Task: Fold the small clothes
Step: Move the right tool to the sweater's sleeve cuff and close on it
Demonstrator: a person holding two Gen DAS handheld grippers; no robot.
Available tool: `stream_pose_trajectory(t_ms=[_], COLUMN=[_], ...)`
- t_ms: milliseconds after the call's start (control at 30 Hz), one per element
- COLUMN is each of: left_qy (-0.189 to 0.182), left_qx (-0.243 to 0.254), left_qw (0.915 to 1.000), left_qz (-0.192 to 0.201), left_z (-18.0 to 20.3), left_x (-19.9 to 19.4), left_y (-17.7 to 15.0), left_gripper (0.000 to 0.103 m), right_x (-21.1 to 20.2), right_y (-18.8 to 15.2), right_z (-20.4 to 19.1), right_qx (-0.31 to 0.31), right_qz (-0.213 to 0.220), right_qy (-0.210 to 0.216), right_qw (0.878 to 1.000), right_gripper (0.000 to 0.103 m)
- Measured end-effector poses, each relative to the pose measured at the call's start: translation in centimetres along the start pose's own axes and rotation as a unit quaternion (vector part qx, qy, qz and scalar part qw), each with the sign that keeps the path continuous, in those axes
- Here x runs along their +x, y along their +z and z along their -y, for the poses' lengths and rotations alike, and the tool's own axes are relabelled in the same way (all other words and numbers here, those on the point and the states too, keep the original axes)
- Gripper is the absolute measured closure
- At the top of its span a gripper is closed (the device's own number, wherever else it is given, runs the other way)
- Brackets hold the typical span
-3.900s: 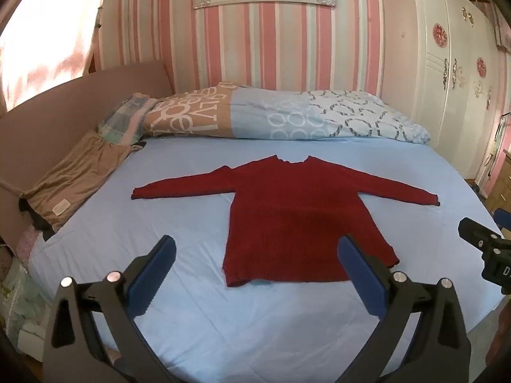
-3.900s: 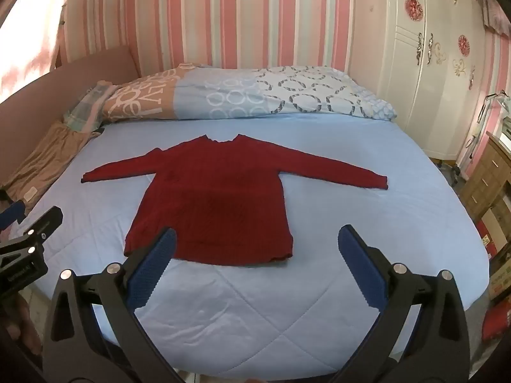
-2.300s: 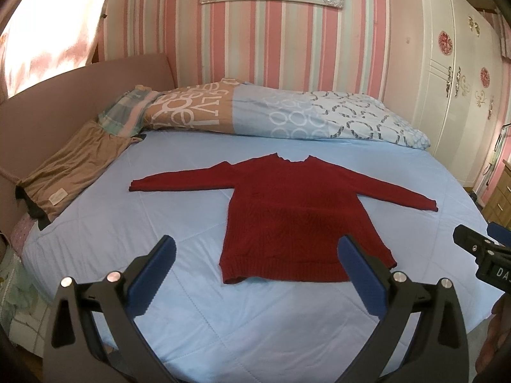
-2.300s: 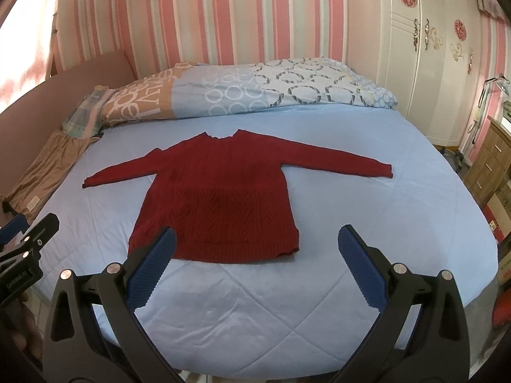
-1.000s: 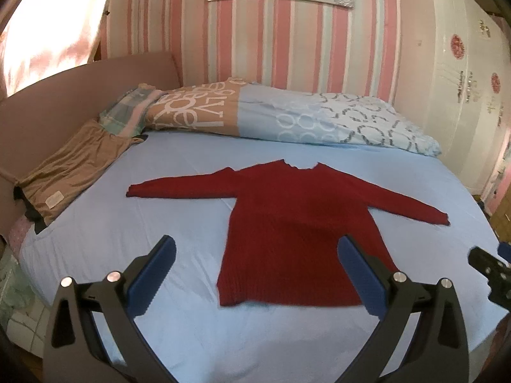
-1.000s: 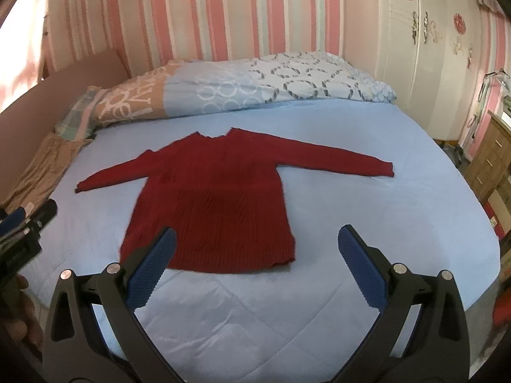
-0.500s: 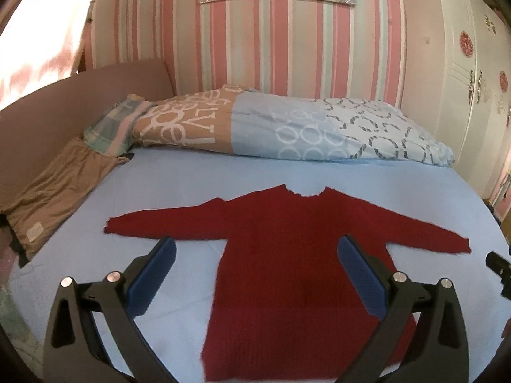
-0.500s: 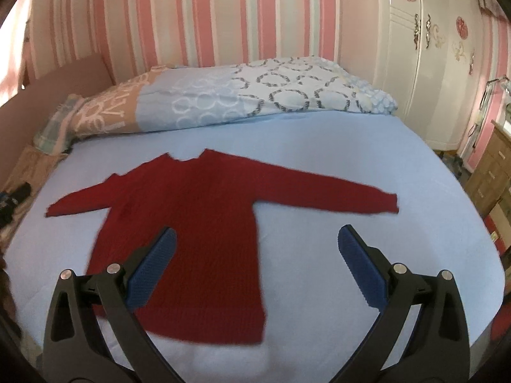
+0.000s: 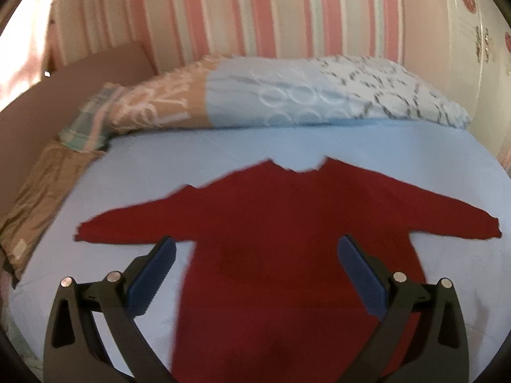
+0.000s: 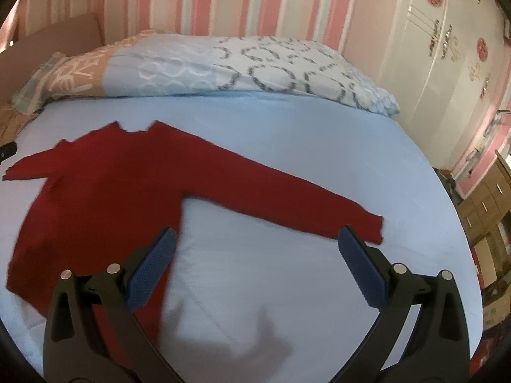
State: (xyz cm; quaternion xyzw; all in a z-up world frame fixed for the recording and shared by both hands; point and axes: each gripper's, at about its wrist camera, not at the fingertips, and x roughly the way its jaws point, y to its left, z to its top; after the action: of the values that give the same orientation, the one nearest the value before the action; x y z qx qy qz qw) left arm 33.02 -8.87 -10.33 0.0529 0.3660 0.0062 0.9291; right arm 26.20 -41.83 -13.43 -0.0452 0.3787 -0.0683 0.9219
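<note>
A dark red long-sleeved sweater (image 9: 287, 239) lies flat on the light blue bed sheet (image 9: 198, 156), sleeves spread out to both sides, neck toward the pillows. My left gripper (image 9: 257, 255) hangs open above the sweater's body, nothing between its blue pads. In the right wrist view the sweater (image 10: 105, 185) fills the left side and its right sleeve (image 10: 287, 201) runs to a cuff near the right finger. My right gripper (image 10: 257, 255) is open over bare sheet (image 10: 287, 127) just below that sleeve. Both views are motion-blurred.
A long patterned pillow (image 9: 287, 95) lies across the head of the bed. A brown garment (image 9: 41, 191) sits at the bed's left edge by the headboard (image 9: 48, 105). White wardrobe doors (image 10: 447, 48) and a wooden drawer unit (image 10: 488, 198) stand at the right.
Both grippers have moved forward and lower over the bed; the sweater looms much larger. The right one has swung toward the right sleeve. Both stay open.
</note>
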Motion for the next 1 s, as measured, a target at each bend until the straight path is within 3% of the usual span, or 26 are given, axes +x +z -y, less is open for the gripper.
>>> stream_pose_trajectory(t_ms=[133, 333, 467, 600, 733, 867, 1000], left_qy=[0.003, -0.056, -0.058, -0.047, -0.046, -0.044, -0.039], left_qx=[0.019, -0.002, -0.002, 0.006, 0.01, 0.013, 0.029], left_qw=[0.9997, 0.9984, 0.9983, 0.9989, 0.9989, 0.9989, 0.9988], left_qz=[-0.015, 0.01, 0.01, 0.006, 0.004, 0.004, 0.002], left_z=[4.5, 9.6, 12.2, 13.8, 14.7, 15.1, 15.0], left_x=[2.2, 3.0, 4.1, 5.5, 6.4, 7.2, 7.3], left_y=[0.1, 0.2, 0.2, 0.1, 0.0, 0.2, 0.2], left_gripper=[0.001, 0.001, 0.001, 0.001, 0.001, 0.001, 0.001], right_x=[2.2, 5.3, 8.5, 9.9, 12.6, 15.5, 17.6], right_y=[-0.6, -2.4, -3.0, -3.1, -4.5, -5.5, -4.8], right_z=[3.7, 11.9, 17.2, 21.1, 23.1, 23.9, 23.0], right_qx=[0.012, 0.08, 0.12, 0.167, 0.202, 0.233, 0.217], right_qz=[0.004, 0.012, -0.007, 0.008, -0.01, -0.03, -0.036], right_qy=[-0.018, -0.037, -0.041, -0.049, -0.047, -0.026, -0.015], right_qw=[1.0, 0.996, 0.992, 0.985, 0.978, 0.972, 0.975], right_gripper=[0.003, 0.003, 0.003, 0.003, 0.004, 0.014, 0.019])
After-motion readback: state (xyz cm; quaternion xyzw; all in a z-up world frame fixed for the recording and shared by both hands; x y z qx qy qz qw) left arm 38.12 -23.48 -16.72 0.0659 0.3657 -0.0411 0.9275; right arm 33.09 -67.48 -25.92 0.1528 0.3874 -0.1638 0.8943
